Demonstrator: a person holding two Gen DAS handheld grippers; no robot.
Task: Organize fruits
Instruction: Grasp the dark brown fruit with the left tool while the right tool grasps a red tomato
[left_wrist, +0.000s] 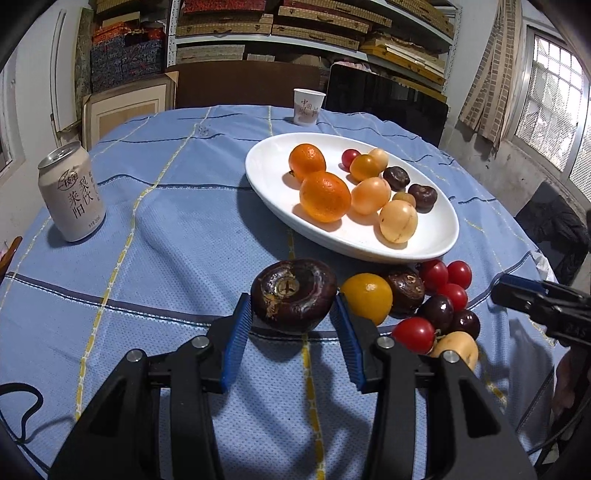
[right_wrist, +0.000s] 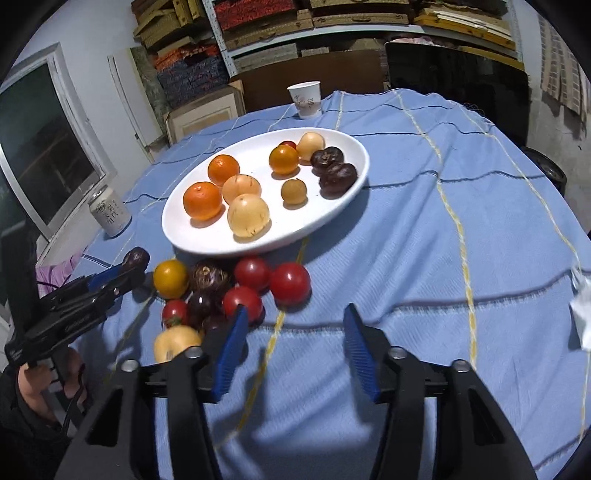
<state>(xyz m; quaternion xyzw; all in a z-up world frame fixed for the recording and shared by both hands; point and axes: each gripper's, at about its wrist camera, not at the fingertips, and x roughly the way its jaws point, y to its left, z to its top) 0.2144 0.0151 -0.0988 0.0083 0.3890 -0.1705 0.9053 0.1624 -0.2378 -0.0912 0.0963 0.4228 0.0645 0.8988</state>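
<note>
My left gripper (left_wrist: 293, 306) is shut on a dark brown water chestnut (left_wrist: 293, 293), held just above the cloth in front of the white oval plate (left_wrist: 266, 166). The plate holds two oranges (left_wrist: 324, 195), pale yellow fruits, dark chestnuts and a small tomato. A loose pile of red tomatoes (right_wrist: 290, 282), a yellow tomato (right_wrist: 170, 277) and dark fruits lies on the cloth before the plate. My right gripper (right_wrist: 293, 325) is open and empty, right of the pile. The left gripper with its chestnut (right_wrist: 136, 258) shows in the right wrist view.
A drink can (left_wrist: 72, 192) stands at the left of the blue tablecloth (left_wrist: 166, 240). A paper cup (left_wrist: 308, 107) stands behind the plate. A white crumpled scrap (right_wrist: 581, 306) lies at the right table edge. Shelves and chairs stand behind the table.
</note>
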